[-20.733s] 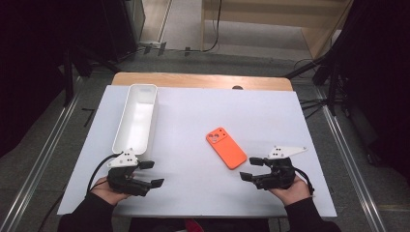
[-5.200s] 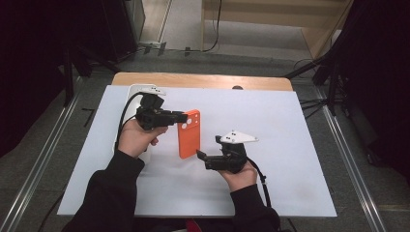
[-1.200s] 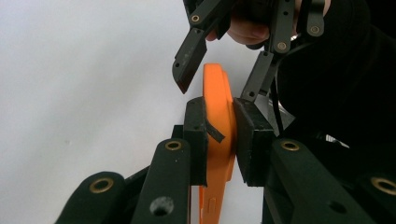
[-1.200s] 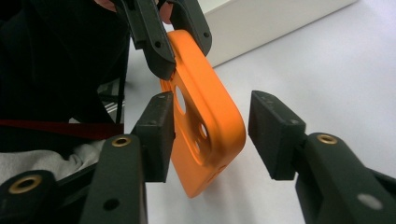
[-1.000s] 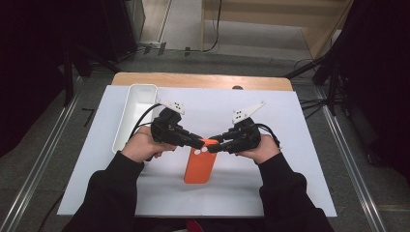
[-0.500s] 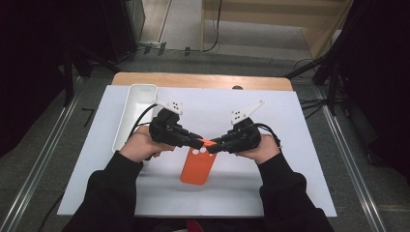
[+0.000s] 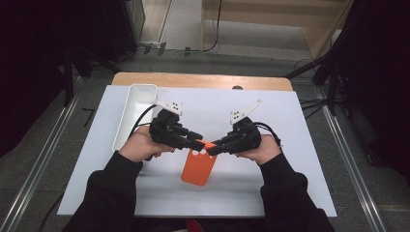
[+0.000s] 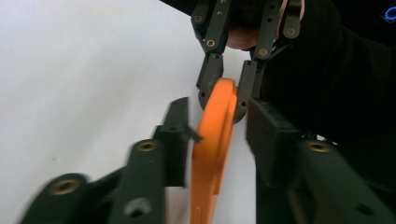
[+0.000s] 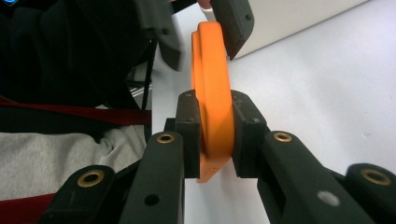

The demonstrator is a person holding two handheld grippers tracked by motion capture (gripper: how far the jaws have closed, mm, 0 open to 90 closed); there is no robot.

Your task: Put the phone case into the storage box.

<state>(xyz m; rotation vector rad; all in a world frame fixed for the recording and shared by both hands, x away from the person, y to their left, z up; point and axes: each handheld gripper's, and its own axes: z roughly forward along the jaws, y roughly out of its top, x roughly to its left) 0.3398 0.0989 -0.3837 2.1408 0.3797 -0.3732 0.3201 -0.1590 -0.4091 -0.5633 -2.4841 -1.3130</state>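
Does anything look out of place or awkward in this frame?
Nothing spilled or damaged. One oddity: the orange phone case hangs upright above the table, clamped at its top edge by the right gripper, while the left gripper jaws, just opening, stand apart from it.

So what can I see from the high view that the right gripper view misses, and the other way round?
High view alone: the long white tray at the table's left, the wooden table edge and both forearms.

Right gripper view alone: the right hand-held gripper with its pads pressed on both faces of the orange phone case, seen edge-on, and the left hand-held gripper standing open around the case's far end, its jaws having just been opening.

Both: the orange case held between the two hand-held grippers above the white sheet.
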